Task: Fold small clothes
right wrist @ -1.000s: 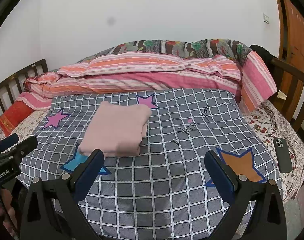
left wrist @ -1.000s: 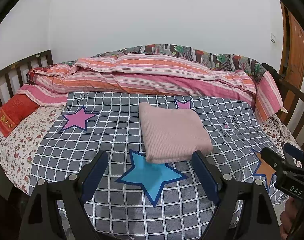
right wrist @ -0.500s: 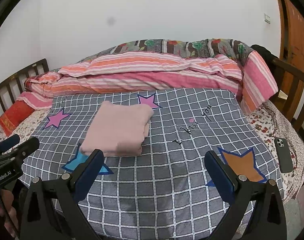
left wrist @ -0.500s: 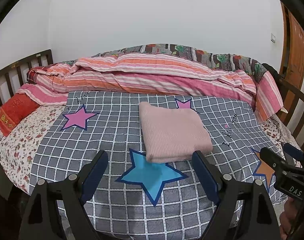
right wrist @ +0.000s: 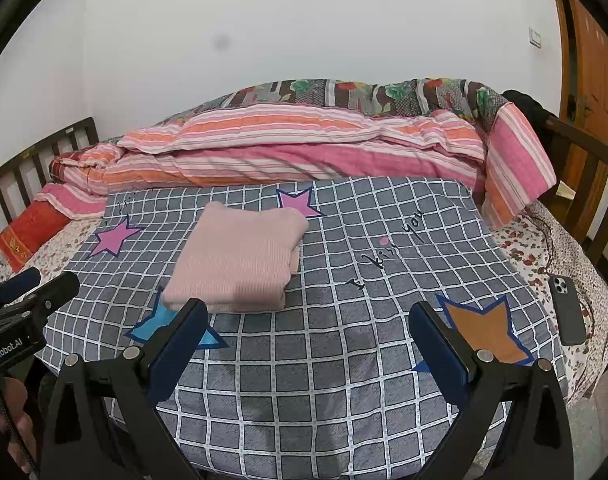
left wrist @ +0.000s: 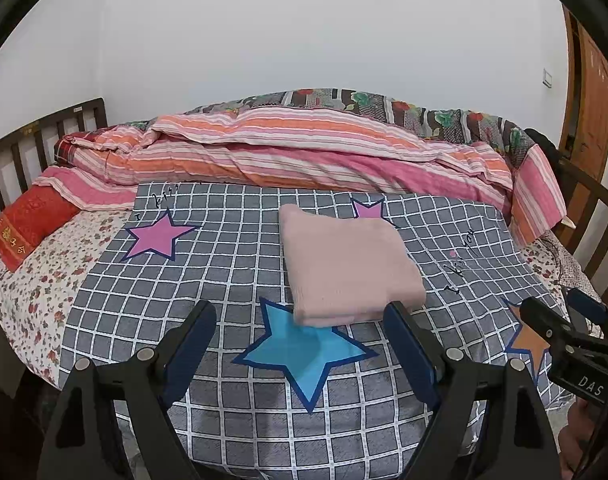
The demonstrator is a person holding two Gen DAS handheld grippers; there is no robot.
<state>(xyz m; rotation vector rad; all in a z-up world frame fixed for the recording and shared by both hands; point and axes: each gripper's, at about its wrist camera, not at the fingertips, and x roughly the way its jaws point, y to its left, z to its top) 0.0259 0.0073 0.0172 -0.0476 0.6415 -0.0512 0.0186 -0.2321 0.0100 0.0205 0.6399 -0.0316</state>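
Garment [left wrist: 349,266] lies folded square on the checked sheet [left wrist: 240,248], so I hold left claw [left wrist: 300,334] and right claw [right wrist: 309,332] spread, empty, back from it.

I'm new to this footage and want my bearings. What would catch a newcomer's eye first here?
The folded pink cloth lies mid-sheet, its near edge over a blue star. The grey checked sheet also bears pink and orange stars, with a striped quilt heaped behind along the wall. Both tools are open and empty, the left tool just short of the cloth; a phone lies at the bed's right edge.
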